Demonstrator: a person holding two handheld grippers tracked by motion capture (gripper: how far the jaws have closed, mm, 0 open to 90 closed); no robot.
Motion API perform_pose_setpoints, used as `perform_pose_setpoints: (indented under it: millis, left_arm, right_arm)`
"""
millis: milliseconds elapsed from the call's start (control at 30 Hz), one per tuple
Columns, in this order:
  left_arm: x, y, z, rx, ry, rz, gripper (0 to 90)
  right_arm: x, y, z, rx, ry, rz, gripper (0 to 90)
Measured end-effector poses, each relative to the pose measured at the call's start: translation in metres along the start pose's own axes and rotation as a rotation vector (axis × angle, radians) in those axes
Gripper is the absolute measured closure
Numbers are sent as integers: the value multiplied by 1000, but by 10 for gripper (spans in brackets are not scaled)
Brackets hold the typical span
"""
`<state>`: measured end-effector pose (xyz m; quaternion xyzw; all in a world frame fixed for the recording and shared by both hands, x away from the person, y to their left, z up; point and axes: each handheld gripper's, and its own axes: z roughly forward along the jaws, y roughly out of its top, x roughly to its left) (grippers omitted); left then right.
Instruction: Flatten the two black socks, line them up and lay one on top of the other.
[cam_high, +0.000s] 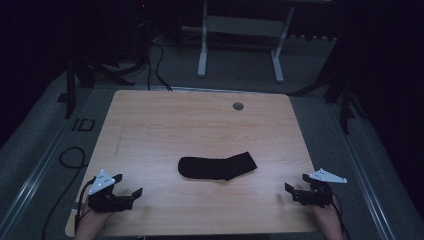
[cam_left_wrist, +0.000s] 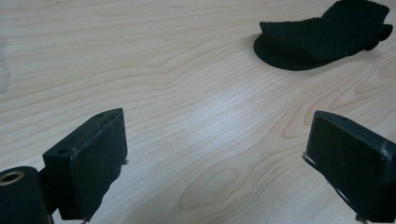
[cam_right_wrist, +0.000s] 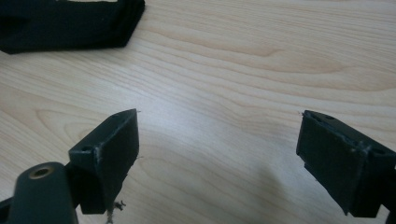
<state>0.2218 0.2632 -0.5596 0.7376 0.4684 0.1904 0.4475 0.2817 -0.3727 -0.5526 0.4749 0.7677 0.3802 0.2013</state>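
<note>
**Sock centred, both grippers parked wide**

Table (cam_high: 150, 115): bare wood, plenty of room on every side. Sock (cam_high: 217, 167): black, flat, lying lengthwise mid-table toward the near edge, well apart from both tools. Left gripper (cam_high: 129, 192): jaws spread wide, nothing held, near the front-left corner, aimed inward at the sock. Right gripper (cam_high: 291, 189): likewise released and empty, close to the right edge. Probably staged symmetrically for a two-ended pick. Clear approach lanes from both sides.

One sock (cam_high: 217, 167) (black), two tongs
</note>
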Motion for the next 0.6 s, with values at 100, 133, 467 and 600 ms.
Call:
perform_pose_setpoints:
  millis: [100,133,467,600]
  left_arm:
    - [2,-4,-5,-24,6,-11,58]
    - [3,-4,-7,-29,10,-15,58]
    - [14,-6,-23,-150,51,-25,59]
    - [13,-8,-21,-147,61,-24,59]
  right_arm:
    - [1,-3,-2,-5,-6,-7,128]
    - [0,-4,-3,-17,-7,-10,128]
    - [-6,-6,-6,-94,-43,0,129]
    - [-5,-7,-5,-89,-42,-6,130]
